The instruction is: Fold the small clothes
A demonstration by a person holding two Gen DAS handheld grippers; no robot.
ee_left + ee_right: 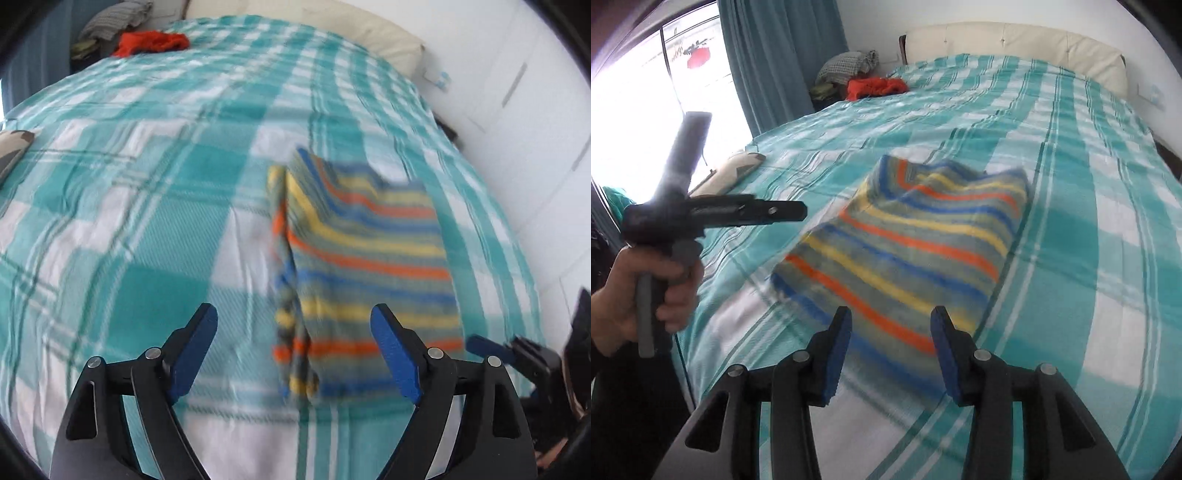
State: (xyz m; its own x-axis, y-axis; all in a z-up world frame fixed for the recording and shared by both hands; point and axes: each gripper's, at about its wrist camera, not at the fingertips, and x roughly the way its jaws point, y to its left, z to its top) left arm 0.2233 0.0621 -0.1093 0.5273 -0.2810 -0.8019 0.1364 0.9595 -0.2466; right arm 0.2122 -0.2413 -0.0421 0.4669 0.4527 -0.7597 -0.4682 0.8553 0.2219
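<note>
1. Window point(639, 122) and teal curtain point(783, 62) stand past the bed's left edge.
2. Patterned cushion point(735, 171) sits at the left edge of the bed point(1089, 258).
3. Left gripper point(293, 350) jaws spread wide, nothing between the pads, over bare blanket and the garment's near-left edge; a hand point(646, 291) holds its handle.
4. Pile of grey and green clothes point(846, 68) just off the far-left corner; red-orange garment point(877, 86) on that corner, well apart from the work.
5. Striped garment point(908, 247), folded, lies flat mid-bed on the teal plaid blanket.
6. Right gripper point(890, 350) part open, gripping nothing, above the garment's near end.
7. Cream headboard point(1015, 42) along the far edge; white wall point(517, 110) beside the right edge.
8. Nothing lies between grippers and garment.
</note>
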